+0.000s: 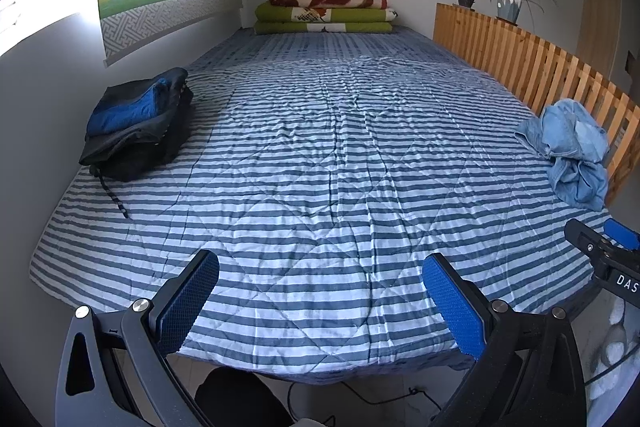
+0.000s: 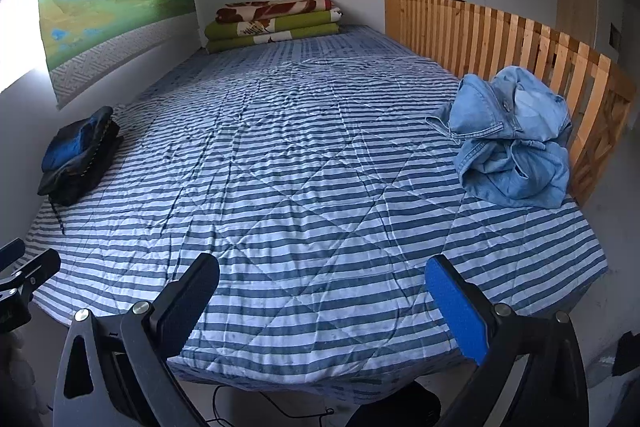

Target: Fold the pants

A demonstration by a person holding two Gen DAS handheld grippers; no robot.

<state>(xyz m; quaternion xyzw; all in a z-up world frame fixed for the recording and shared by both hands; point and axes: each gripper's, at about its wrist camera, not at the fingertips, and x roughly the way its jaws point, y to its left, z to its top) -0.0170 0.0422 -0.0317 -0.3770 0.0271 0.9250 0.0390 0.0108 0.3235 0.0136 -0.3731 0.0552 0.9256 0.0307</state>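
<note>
1. Bed (image 1: 320, 167): striped quilt filled both views, ahead of and below both grippers. The wide middle stretch straight ahead held nothing on it, so there was room to lay sth flat.
2. Rail (image 2: 500, 39): wooden slats ran along the bed's far-right edge, w/ two pots on top at the far end.
3. Blankets (image 2: 272, 21): folded stack at the far end, well apart from both grippers.
4. Jeans (image 2: 516, 143): pale denim, crumpled in a heap, ahead-right of the right gripper, against the rail near the bed's right edge. Not spread, not folded. In left wrist view they sat far right (image 1: 572, 147).
5. Dark pile (image 1: 140, 123): black/blue clothes stacked ahead-left of the left gripper, by the wall; looked already folded, though can't be sure what the items were.
6. Left gripper (image 1: 320, 303): jaws spread wide, nothing between them, poised over the near bed edge.
7. Right gripper (image 2: 322, 307): also wide apart and empty, just beside the left one; its tip showed at the right edge of the left view.
8. Step, as I judged it: the very start, prob. fetching the jeans. Next move would need the right gripper to go fwd-right to the heap, pinch a firm bit (waistband if findable), then drag it to the middle to flatten. Heap hid the waistband's lie, so grasp pt uncertain.
</note>
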